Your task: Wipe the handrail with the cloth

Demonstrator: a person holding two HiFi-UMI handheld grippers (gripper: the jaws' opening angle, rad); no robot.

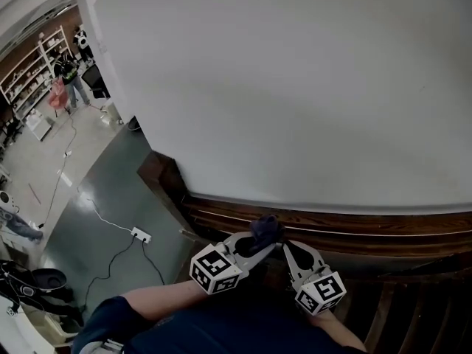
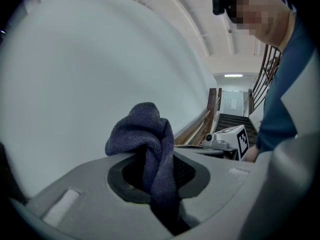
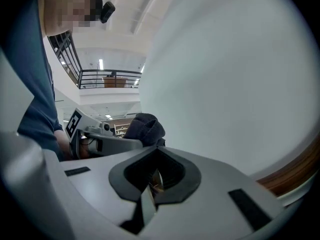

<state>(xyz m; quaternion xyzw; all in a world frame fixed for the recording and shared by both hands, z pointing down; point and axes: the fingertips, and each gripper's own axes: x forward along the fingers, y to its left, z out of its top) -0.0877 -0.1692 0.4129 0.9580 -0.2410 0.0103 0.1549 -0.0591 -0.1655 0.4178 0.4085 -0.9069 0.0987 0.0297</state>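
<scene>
Far to the left, well below the stair, lies a grey floor (image 1: pixel 110 198) with a white power strip (image 1: pixel 140 234) and its trailing cable, none of it part of the job. Next comes the left claw (image 1: pixel 267 248), reaching in from the person's forearm and clamped tight on the cloth (image 1: pixel 265 229), a dark blue knitted wad that bunches up above the jaws while a tail hangs down between them. The cloth sits right at the near edge of the handrail (image 1: pixel 354 223), the dark wooden rail running along the foot of the white wall (image 1: pixel 295 87); whether the fabric is pressed on the wood or just above it is hard to tell from the head view. Just to the right, the right claw (image 1: pixel 290 251) points at the same spot with its jaws drawn together on nothing, close beside the cloth but not gripping it. To wipe well, the bunched top of the cloth probably should be laid flat onto the rail's upper face, with steady downward pressure. The stroke should follow the rail's length rather than cross it, and the grip should stay firm so the wad does not slip free. The right claw is best kept clear of the path.
</scene>
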